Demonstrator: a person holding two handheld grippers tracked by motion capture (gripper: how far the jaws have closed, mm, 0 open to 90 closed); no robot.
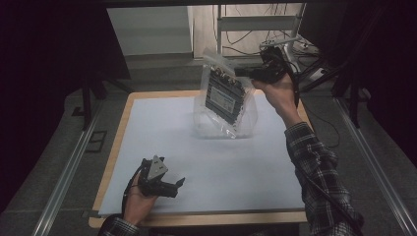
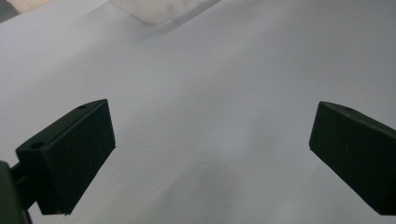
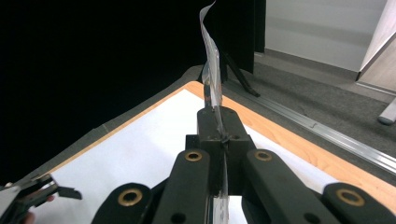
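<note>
A clear plastic bag (image 1: 223, 96) hangs over the far part of the white sheet (image 1: 196, 162), with a dark ribbed block and blue label inside it. My right gripper (image 1: 246, 72) is shut on the bag's upper right edge and holds it up. In the right gripper view the bag's thin edge (image 3: 211, 60) rises from between the closed jaws of my right gripper (image 3: 219, 122). My left gripper (image 1: 181, 183) rests low near the front left of the sheet, open. In the left gripper view its pads (image 2: 77, 154) stand wide apart over bare white sheet (image 2: 210, 107).
The wooden table edge (image 1: 196, 219) frames the white sheet. Metal rails (image 1: 69, 172) run along both sides on the floor. Cables and a frame (image 1: 255, 29) stand behind the table. A corner of the bag (image 2: 159, 9) shows at the top of the left gripper view.
</note>
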